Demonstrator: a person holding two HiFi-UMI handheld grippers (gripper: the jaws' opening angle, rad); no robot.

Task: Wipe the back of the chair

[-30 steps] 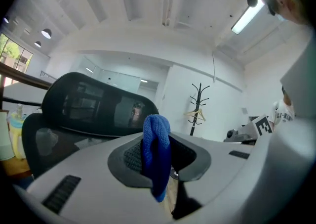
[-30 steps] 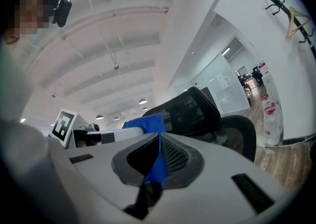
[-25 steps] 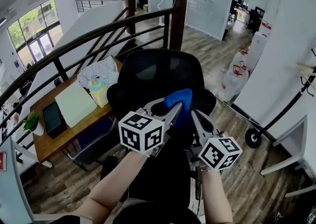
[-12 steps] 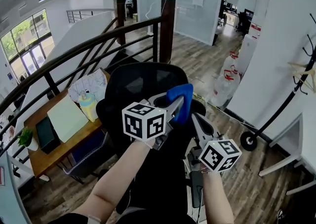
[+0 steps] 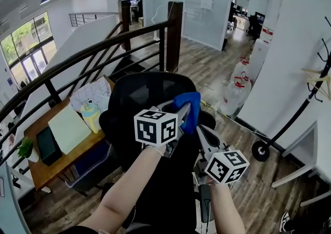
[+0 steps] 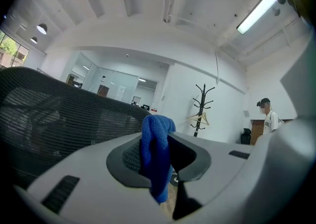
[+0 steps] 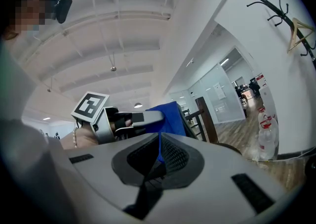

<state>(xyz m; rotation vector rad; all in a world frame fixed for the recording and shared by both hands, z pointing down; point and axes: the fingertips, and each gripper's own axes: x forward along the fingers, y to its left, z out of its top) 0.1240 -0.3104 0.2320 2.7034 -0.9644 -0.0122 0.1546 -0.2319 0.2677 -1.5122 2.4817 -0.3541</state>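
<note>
Blue cloth [image 5: 191, 105] is pinched between the jaws of the left hand-held gripper [image 5: 179, 113], a fold standing above the pads and an end hanging below. It sits at the upper right part of the black mesh chair back [image 5: 138, 93]; whether it touches the mesh cannot be told. The right hand-held gripper [image 5: 202, 134] is lower and just to the right, jaws together on nothing, pointing up toward the cloth. A wooden surface [image 5: 49, 165] with papers stands left of the chair.
</note>
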